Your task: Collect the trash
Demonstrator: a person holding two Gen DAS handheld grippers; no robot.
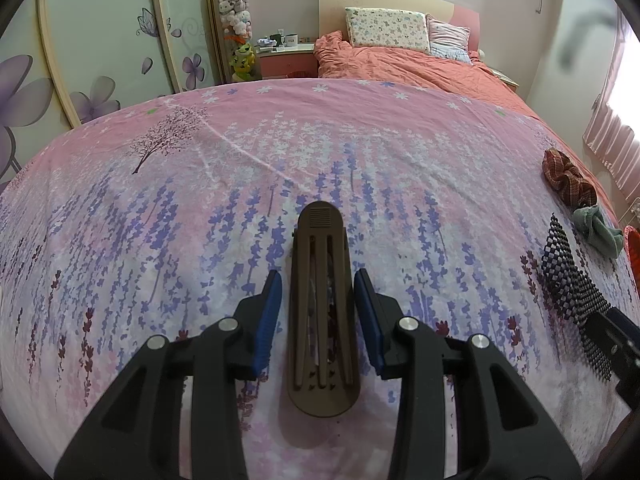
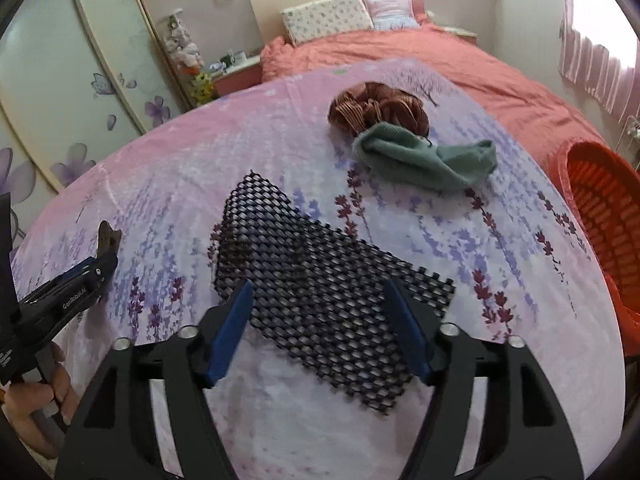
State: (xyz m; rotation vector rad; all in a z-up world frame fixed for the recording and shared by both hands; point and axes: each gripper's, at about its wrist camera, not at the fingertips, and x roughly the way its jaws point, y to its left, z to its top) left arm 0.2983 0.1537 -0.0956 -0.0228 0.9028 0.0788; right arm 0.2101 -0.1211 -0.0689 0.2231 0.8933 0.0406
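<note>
On the bed, the left gripper tilts down, its fingers either side of a slotted brown piece; whether they press it I cannot tell. The right gripper tilts down too, fingers spread wide above a black mesh that lies flat and partly folded on the sheet.

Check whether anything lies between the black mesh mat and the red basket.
Nothing visible does. The black mesh mat lies under the open right hand-held gripper; bare bedsheet runs to the red basket. The green cloth sits farther back, off that line.
</note>
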